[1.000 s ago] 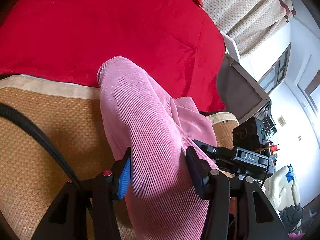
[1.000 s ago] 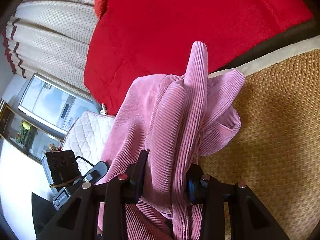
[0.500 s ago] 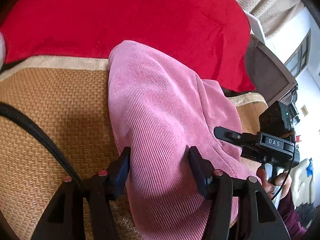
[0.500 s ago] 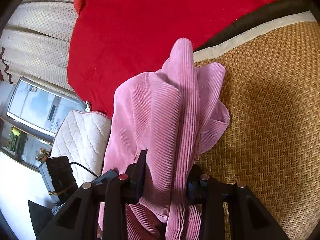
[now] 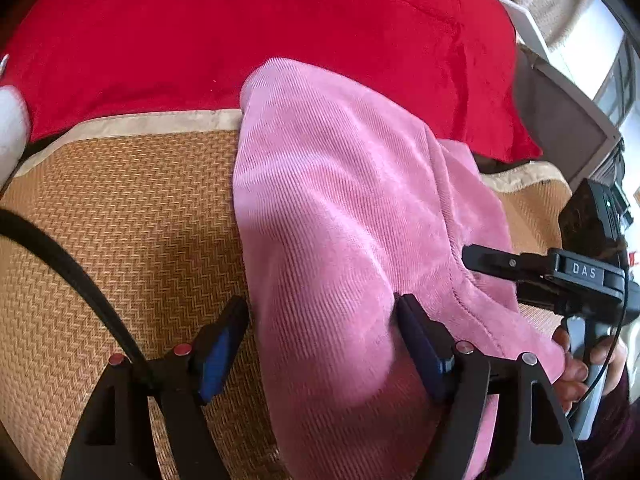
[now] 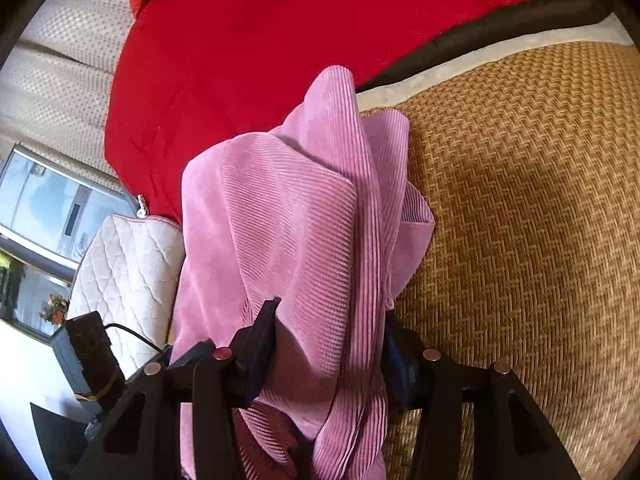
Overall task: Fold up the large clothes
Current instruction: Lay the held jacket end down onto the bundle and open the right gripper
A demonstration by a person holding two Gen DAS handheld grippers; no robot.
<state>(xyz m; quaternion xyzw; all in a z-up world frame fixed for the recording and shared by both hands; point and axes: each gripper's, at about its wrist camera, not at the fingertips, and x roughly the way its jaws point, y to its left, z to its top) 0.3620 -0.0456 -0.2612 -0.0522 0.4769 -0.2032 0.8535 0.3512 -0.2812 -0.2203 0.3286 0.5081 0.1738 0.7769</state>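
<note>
A pink corduroy garment [image 5: 340,208] lies bunched on a woven straw mat [image 5: 120,220], its far end reaching a red blanket [image 5: 240,32]. My left gripper [image 5: 320,332] stands open, its fingers wide on either side of the cloth, which passes loosely between them. My right gripper [image 6: 326,336] is shut on a thick fold of the pink garment [image 6: 288,220] and holds it bunched over the mat [image 6: 520,220]. The right gripper's body also shows in the left wrist view [image 5: 560,276], at the garment's right edge.
The red blanket [image 6: 280,20] covers the far side. A white quilted cushion [image 6: 128,264] lies left of the garment in the right wrist view. Beige curtains [image 6: 60,60] and a window lie beyond. A black cable [image 5: 72,276] crosses the mat.
My left gripper's fingers have spread apart around the cloth. Both grippers have come lower and closer to the mat, and the garment has settled down flatter.
</note>
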